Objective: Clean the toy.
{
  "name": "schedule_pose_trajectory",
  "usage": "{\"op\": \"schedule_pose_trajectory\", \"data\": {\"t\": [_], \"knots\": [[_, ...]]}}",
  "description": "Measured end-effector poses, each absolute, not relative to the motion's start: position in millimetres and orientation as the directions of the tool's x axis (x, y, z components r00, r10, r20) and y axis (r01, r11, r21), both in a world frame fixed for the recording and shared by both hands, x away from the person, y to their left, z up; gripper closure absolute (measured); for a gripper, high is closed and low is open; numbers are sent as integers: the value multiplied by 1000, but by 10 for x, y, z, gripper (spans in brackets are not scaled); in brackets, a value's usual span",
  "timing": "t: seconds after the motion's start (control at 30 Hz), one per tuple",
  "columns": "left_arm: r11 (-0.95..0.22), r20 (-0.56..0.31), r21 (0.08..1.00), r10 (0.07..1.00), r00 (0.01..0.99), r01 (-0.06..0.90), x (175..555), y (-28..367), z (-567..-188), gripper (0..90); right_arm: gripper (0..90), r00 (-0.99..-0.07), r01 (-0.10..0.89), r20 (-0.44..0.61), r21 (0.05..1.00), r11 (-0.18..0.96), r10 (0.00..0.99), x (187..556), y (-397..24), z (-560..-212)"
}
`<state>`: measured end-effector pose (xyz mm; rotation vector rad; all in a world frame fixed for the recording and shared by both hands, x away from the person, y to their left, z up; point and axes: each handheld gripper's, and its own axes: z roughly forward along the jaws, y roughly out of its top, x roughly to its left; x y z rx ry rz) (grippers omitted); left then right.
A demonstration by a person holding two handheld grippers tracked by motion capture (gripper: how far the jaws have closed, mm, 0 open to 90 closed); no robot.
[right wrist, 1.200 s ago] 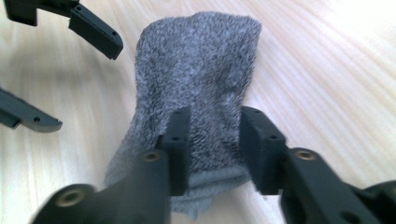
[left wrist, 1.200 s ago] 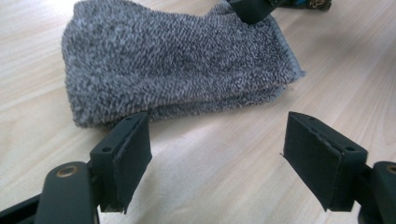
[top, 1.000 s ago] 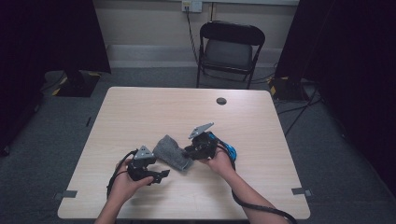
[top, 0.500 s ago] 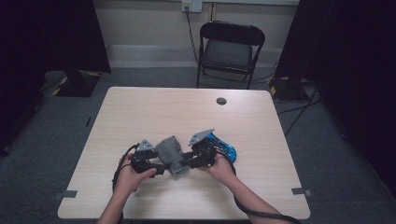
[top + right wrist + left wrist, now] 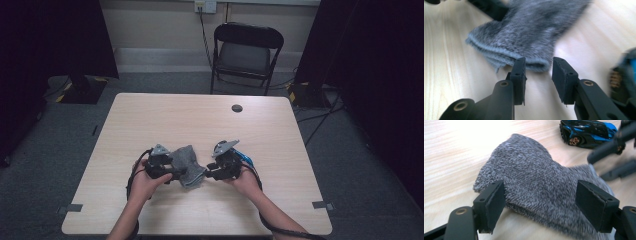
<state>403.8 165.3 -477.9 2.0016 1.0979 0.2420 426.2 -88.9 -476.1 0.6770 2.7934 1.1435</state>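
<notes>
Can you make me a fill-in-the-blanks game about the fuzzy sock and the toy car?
1. The sock on the table is the colour ____.
2. The toy car is black and ____.
3. In the high view, the sock lies ____ the left gripper and the right gripper.
4. Behind the table stands a black folding ____.

Missing words: grey; blue; between; chair

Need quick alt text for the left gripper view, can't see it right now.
A grey fuzzy sock lies on the pale wooden table between the left tool's open black jaws. A blue and black toy car sits beyond it.
</notes>
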Motion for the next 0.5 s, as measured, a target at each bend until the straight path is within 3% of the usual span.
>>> {"op": "schedule_pose_trajectory", "data": {"t": [0.37,0.5], "knots": [[-326,-159,746,760,630,581,4239,1492,-4729,239,629,-915,371,161,691,620,369,4154,-602,-4844],[-341,-138,745,762,633,573,4225,1527,-4702,254,580,-918,368,168,700,613,360,4114,-450,-4858]]}}
